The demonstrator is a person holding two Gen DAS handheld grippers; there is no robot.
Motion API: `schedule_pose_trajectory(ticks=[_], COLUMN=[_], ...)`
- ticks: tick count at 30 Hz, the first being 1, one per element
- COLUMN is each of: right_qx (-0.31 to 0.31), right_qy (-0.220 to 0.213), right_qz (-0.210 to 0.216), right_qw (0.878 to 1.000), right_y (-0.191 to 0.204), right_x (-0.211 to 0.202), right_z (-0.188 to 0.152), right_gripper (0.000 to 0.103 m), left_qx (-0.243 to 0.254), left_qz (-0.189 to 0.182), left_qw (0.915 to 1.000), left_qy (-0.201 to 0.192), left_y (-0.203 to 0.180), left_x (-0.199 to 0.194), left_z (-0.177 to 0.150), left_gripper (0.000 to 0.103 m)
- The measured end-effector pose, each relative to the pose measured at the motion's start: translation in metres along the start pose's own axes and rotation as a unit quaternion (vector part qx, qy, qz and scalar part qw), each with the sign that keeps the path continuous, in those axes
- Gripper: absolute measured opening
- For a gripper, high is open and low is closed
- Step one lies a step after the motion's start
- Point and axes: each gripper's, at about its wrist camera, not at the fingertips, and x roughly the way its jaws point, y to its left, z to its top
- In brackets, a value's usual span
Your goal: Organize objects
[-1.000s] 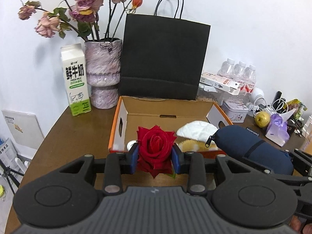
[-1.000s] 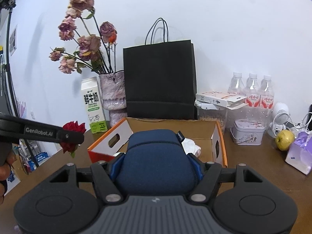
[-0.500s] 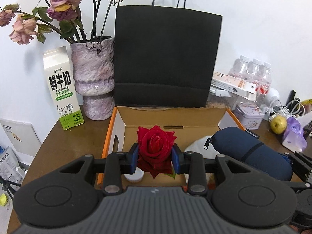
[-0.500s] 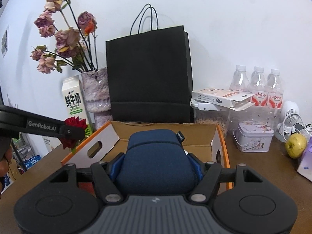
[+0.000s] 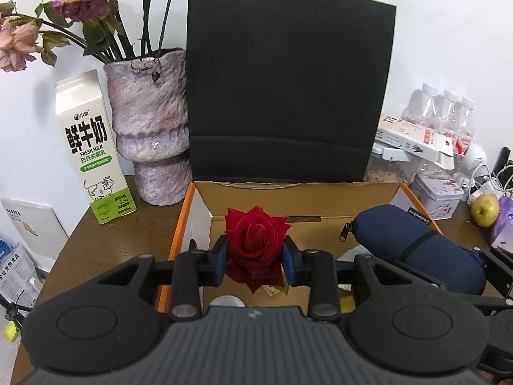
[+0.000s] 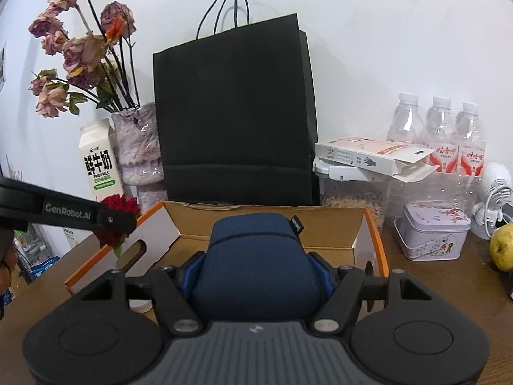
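Note:
A red rose sits between the blue pads of my left gripper, which is shut on it above the near left part of an open cardboard box with orange edges. My right gripper is shut on a dark blue zipped pouch, held over the same box. In the left wrist view the pouch hangs at the right. In the right wrist view the rose and the left gripper's arm show at the left. White and yellow items lie in the box, mostly hidden.
A black paper bag stands behind the box. A purple vase of dried roses and a milk carton are at the left. Water bottles, a food jar, a tin, a small fan and a yellow-green fruit crowd the right.
Both grippers have moved forward toward the box and black bag, sinking a little, each still holding its object. The box, bag and vase now look larger and nearer.

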Motion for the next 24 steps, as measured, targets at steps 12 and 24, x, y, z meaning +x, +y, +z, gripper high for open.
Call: schedule_pose_trajectory(ticks=[12, 24], right_qx=[0.005, 0.011], right_qy=[0.014, 0.018], right_qz=[-0.005, -0.006], right_qw=[1.000, 1.000], right_y=[-0.007, -0.010], right_x=[0.018, 0.014], right_z=[-0.003, -0.002], right_gripper=[0.070, 0.103], left_qx=[-0.007, -0.012], left_qz=[0.008, 0.016], left_qw=[0.9999, 0.9996], left_qy=[0.006, -0.017], left_y=[0.002, 0.009], left_x=[0.026, 0.021], left_z=[-0.003, -0.008], left_gripper=[0.045, 0.103])
